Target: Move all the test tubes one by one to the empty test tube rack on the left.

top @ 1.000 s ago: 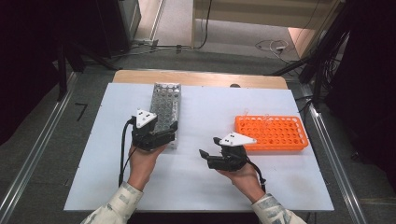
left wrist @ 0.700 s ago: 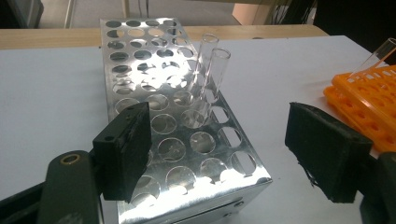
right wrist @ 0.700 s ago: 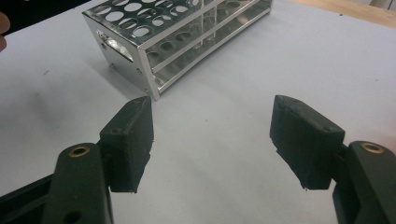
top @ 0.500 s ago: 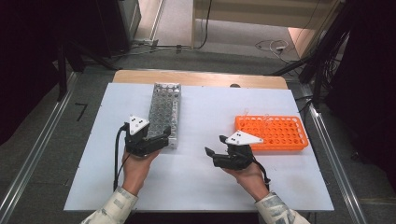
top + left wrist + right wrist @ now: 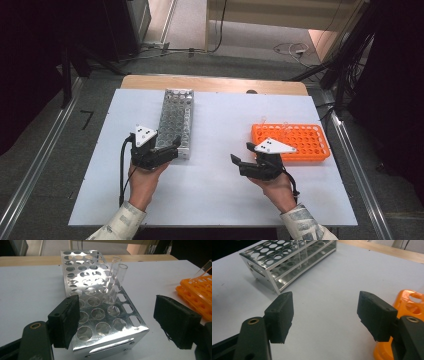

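Left gripper point(image 5: 167, 150) open-jawed at near end of metal tube rack point(image 5: 175, 120); right gripper point(image 5: 243, 160) open-jawed beside orange tube rack point(image 5: 295, 137), on white table point(image 5: 220, 190).

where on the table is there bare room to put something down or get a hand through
The widest bare patch lies mid-table, between the metal tube rack and the orange tube rack. Bare strips also run left of the metal rack and along the table's near edge. It is crowded at the metal rack's near end, where the left hand-held gripper sits.

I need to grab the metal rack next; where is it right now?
In the high view the metal rack lies left of centre on the white table, running away from the person, its near end just ahead of the left hand-held gripper.
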`<state>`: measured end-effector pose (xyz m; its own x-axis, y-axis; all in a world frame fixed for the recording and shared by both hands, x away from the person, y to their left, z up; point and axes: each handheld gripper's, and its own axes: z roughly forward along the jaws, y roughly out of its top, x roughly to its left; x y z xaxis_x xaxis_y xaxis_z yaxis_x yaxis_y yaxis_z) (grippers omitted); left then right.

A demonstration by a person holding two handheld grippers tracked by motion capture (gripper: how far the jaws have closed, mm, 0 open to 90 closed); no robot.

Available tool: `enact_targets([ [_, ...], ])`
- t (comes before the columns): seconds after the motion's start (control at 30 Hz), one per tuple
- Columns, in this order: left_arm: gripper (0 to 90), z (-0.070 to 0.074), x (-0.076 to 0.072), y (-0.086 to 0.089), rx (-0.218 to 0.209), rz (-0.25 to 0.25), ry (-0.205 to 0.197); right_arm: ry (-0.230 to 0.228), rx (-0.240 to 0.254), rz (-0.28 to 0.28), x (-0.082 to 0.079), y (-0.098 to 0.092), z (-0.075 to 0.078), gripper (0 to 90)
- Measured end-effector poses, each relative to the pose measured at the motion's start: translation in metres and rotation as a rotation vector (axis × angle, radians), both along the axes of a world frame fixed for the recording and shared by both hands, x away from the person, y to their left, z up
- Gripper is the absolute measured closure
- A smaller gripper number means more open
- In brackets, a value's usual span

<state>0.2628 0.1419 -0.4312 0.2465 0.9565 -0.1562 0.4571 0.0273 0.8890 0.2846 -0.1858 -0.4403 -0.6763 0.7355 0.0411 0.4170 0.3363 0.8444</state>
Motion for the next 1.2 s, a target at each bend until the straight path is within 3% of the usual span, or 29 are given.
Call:
enact_targets([
  [0.33, 21.1, -0.001, 0.000, 0.005, -0.003, 0.013, -0.002, 0.002, 0.008, -0.064, 0.006, -0.020, 0.004, 25.8],
  [0.83, 21.2, 0.000, -0.002, 0.004, -0.002, 0.015, -0.006, -0.012, 0.011, -0.172, 0.004, -0.067, 0.007, 28.4],
  [1.2, 21.2, 0.000, -0.001, 0.004, -0.004, 0.009, -0.002, -0.019, -0.001, -0.319, 0.013, -0.096, 0.001, 32.3],
])
